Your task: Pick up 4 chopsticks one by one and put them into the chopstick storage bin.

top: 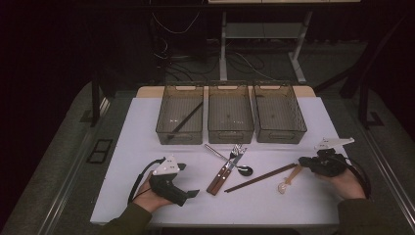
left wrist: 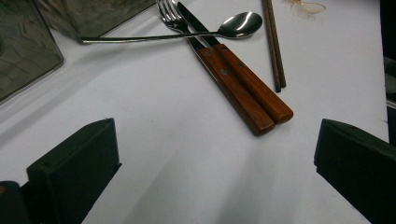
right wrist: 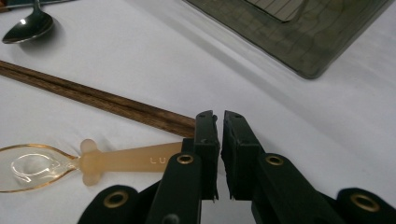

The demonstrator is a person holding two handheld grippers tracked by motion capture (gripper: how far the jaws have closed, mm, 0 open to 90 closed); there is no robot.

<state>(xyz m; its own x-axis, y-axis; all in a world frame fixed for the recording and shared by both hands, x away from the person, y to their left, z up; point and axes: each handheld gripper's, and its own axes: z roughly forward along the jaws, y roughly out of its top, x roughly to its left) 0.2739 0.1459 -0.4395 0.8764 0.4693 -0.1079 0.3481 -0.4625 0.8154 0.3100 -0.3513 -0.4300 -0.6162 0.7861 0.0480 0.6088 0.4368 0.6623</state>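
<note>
Black jaws; brass rivets; olive sleeves

Dim room, dark surround, white table lit from above, soft shadows, slight blur.

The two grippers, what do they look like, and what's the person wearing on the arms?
Both are black handheld tools. The left gripper and the right gripper each carry a pale grey three-cornered plate on top and trail a black cable. The jaws are blocky and black; the right gripper view shows brass-coloured rivets on its arms. The sleeves look dark olive green.
</note>
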